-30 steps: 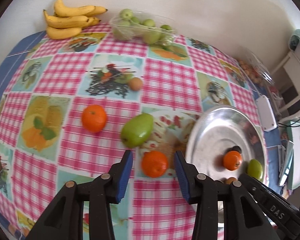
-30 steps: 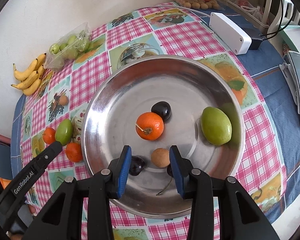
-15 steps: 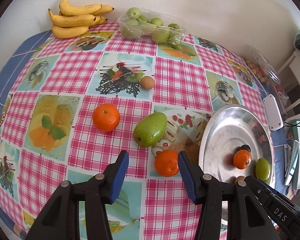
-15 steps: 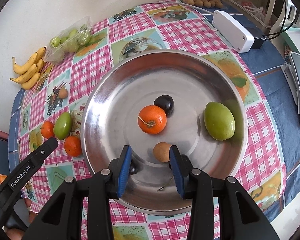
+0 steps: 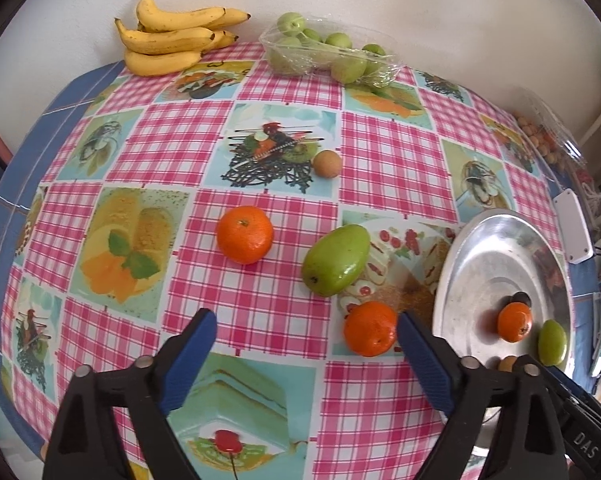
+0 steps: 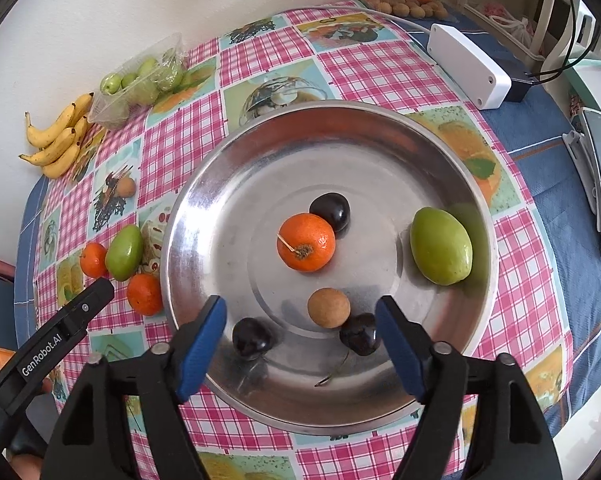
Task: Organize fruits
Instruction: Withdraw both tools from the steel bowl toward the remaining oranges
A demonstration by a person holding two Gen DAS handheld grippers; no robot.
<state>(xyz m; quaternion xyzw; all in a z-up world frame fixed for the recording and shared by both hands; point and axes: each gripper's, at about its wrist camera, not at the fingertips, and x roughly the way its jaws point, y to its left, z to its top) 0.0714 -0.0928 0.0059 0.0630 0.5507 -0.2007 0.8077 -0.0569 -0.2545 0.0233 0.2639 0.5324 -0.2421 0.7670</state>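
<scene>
Bright, even daylight in both views. Shadows soft and short. Steel tray shows diffuse glare and mirrors fruit; glare also on tray rim in left view. Strong fisheye bend: counter bulges, dark vignette at corners. Centre sharp; far edges slightly soft. No motion blur.

The left wrist view looks steeply down on the tablecloth, with the tray at its right edge. The right wrist view looks down close over that tray; both show the bananas.
</scene>
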